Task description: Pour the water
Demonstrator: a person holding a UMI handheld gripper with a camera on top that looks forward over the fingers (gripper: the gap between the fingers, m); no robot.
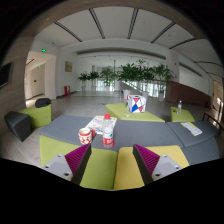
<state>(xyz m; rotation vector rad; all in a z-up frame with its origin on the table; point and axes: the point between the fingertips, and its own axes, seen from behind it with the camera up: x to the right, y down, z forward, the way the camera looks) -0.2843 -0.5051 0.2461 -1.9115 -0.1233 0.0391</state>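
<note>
A small clear bottle [108,131] with a red label and white cap stands upright on the grey and yellow-green table [60,130], just ahead of my fingers. Left of it and close beside it sits a red and white cup [85,134]. My gripper [112,160] is open, its magenta pads wide apart, and only the table's green and yellow panels show between them. Both bottle and cup lie beyond the fingertips, untouched.
A colourful box [135,102] stands farther back on the table. Another small bottle [180,106] and papers [192,128] are at the right. Dark chairs [18,123] sit to the left. Potted plants [130,74] line the far wall of a large hall.
</note>
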